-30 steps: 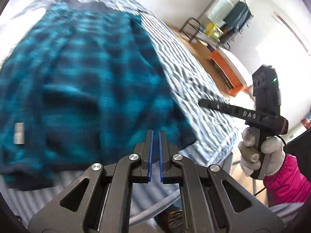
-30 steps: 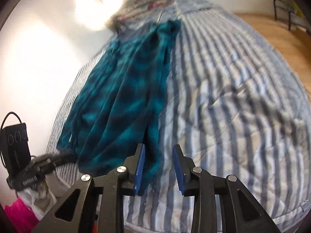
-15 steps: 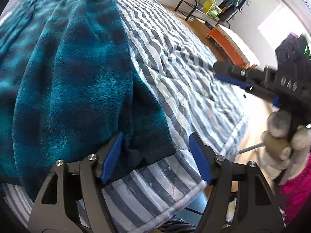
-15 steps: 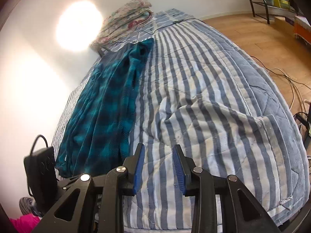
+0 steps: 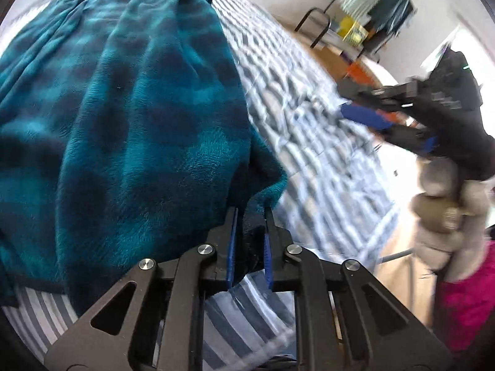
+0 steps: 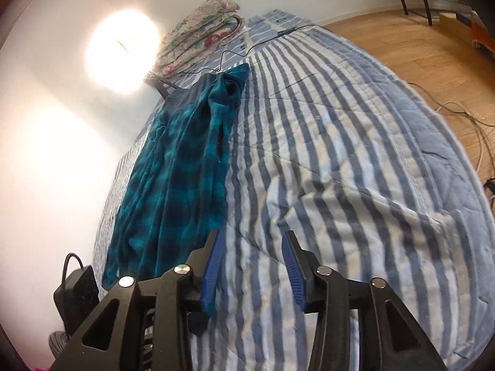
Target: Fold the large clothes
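A striped quilt (image 6: pixel 340 142) covers the bed; a teal plaid garment (image 5: pixel 130 117) lies along its left side. The left gripper (image 5: pixel 249 241) is closing, the garment's near corner pinched between its pads. The right gripper (image 6: pixel 252 266) is opening over bare quilt, holding nothing

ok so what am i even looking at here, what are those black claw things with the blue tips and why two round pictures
No robot here: a person holds a hand-held clamp in each hand, and each clamp carries a wide-angle camera looking along its two blue-padded fingers, hence two round pictures. The left tool is closing on a corner of the teal and dark blue plaid fleece garment, with cloth between its pads. In that same view you see the person's gloved hand holding the right tool. The right view shows that tool opening with nothing between its pads, over the blue and white striped quilt covering the bed. The garment lies stretched out along the quilt's left side.
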Demonstrator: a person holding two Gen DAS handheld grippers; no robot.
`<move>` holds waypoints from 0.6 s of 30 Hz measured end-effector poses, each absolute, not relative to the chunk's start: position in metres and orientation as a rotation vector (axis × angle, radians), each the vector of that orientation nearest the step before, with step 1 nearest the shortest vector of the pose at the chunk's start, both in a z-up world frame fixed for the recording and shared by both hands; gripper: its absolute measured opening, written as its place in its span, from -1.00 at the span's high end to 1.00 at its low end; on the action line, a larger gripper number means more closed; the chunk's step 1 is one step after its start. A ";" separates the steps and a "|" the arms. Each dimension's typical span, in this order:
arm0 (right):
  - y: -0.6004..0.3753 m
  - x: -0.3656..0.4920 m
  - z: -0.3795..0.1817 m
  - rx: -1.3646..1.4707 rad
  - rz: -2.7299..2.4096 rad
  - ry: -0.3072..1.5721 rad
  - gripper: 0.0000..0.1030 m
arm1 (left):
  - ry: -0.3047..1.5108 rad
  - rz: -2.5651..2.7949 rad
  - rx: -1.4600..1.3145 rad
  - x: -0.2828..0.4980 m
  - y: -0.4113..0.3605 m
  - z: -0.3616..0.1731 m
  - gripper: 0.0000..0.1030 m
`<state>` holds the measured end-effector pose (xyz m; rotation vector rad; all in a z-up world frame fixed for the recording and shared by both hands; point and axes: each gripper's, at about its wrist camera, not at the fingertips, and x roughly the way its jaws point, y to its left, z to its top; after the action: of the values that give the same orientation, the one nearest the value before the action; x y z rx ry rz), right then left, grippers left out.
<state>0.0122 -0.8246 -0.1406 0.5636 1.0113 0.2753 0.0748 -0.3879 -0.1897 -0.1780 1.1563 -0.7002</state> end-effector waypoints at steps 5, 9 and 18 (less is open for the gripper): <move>-0.812 0.044 -0.146 0.604 0.300 1.005 -0.26 | 1.134 -0.727 -0.290 0.077 -0.365 -0.171 0.77; -0.797 0.081 -0.161 0.672 0.317 1.021 -0.26 | 1.127 -0.731 -0.335 0.080 -0.355 -0.164 0.77; -0.759 0.144 -0.197 0.775 0.336 1.073 -0.15 | 1.113 -0.689 -0.230 0.073 -0.348 -0.155 0.77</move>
<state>0.1441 -0.7590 -0.1973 0.7749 1.0726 0.3357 0.0727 -0.3476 -0.1546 -0.2304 1.1126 -0.6887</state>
